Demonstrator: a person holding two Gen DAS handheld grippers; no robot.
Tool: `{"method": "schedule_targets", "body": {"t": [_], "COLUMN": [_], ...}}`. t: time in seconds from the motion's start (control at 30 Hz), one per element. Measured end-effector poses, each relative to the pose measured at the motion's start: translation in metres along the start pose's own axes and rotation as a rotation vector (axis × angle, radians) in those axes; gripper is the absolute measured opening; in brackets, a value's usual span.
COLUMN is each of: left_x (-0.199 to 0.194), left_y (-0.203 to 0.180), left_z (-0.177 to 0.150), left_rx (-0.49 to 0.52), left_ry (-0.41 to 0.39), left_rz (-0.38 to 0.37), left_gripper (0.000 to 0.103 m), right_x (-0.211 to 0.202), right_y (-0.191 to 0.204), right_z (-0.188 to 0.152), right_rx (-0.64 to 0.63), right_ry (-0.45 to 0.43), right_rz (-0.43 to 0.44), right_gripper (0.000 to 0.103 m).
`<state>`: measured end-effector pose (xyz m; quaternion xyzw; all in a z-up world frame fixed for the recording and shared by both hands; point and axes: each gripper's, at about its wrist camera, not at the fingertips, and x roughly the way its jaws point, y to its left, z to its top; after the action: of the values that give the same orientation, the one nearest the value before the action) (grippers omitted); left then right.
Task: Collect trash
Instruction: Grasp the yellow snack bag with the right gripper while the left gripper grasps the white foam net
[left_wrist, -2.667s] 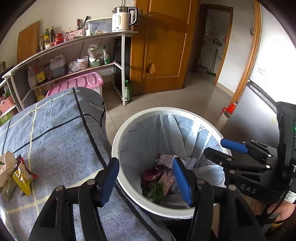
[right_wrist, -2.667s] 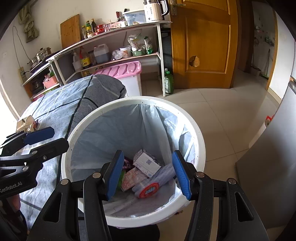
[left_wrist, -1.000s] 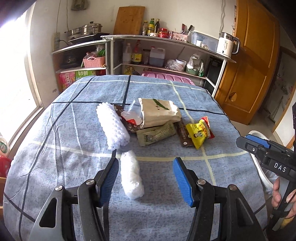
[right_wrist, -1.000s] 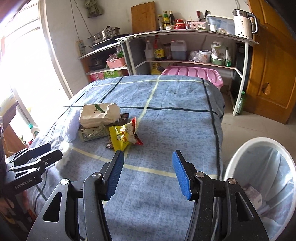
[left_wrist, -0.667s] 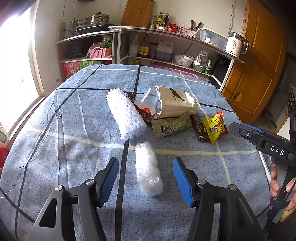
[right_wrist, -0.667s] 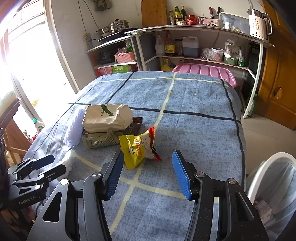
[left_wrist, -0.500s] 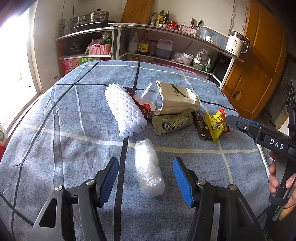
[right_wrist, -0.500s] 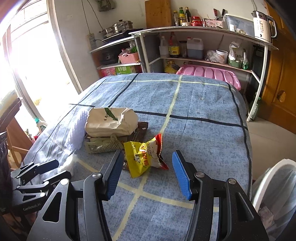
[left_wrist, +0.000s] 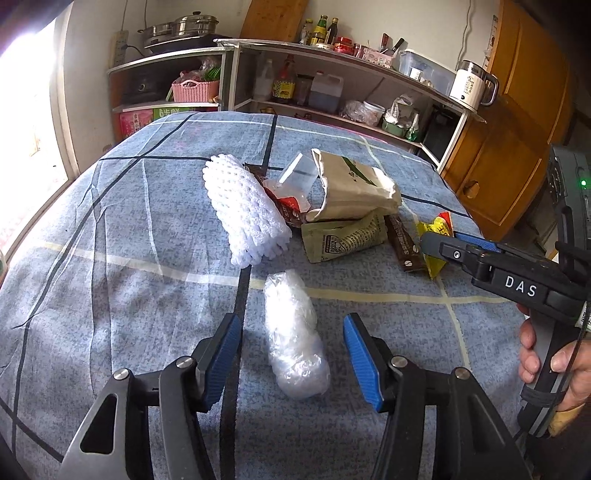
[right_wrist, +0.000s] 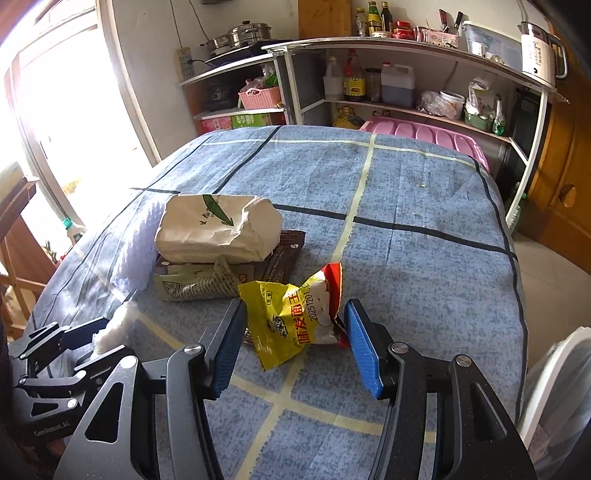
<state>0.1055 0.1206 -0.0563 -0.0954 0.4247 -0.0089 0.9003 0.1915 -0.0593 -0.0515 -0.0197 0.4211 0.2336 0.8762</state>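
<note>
Lying on the blue checked cloth of the counter (left_wrist: 122, 229), a crumpled clear plastic bag (left_wrist: 295, 347) sits right between the spread blue fingers (left_wrist: 221, 354) of the left gripper (left_wrist: 291, 360), which hovers over it with nothing clamped. Off to that gripper's right, a yellow and red snack packet (right_wrist: 295, 317) lies between the open fingers (right_wrist: 360, 350) of the right gripper (right_wrist: 291, 349); whether the pads touch it, I cannot tell, but they are well apart and not closed on it. Just beyond the two pieces lies the rest of the litter in a loose heap: a white foam net sleeve (left_wrist: 243, 210), a beige paper bag with a green leaf mark (right_wrist: 218, 227) resting on top of a greenish printed pouch (left_wrist: 343, 238), a dark brown wrapper (left_wrist: 404, 247) beside it, and some clear film with a red wrapper (left_wrist: 291, 192) tucked against the foam sleeve. At the counter's right end, low down, the white rim of a lined trash bin (right_wrist: 546, 376) shows. Behind the counter stand metal shelves (right_wrist: 406, 48) crowded with bottles, a pink basket, steel pots and a white kettle (right_wrist: 539, 48), with a wooden door (left_wrist: 517, 110) to the right.
</note>
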Motion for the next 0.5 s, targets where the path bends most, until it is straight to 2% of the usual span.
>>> {"method": "schedule_targets", "body": {"t": [0.2,0.23,0.37,0.5], "left_x": [0.0019,0.0028,0.0039,0.0044], "left_y": [0.0013,0.0022,0.0035,0.0051], "left_z": [0.0017,0.0029,0.0032,0.0035], "left_rx": [0.009,0.01,0.011,0.011], "left_ry": [-0.003,-0.004,-0.009,-0.009], "left_rz": [0.016,0.016,0.022,0.023], "left_gripper": [0.042,0.042,0.035,0.033], "right_x": [0.006,0.0079,0.0092,0.0091], "right_y": [-0.005,-0.0057,-0.0068,-0.0067], "right_z": [-0.0032,-0.0038,-0.0049,-0.0053], "right_rx": [0.029,0.033,0.037,0.038], "right_ry": [0.02,0.026,0.029,0.028], "right_rz": [0.014,0.015,0.018,0.018], "right_gripper": [0.055,0.05,0.046,0.039]}}
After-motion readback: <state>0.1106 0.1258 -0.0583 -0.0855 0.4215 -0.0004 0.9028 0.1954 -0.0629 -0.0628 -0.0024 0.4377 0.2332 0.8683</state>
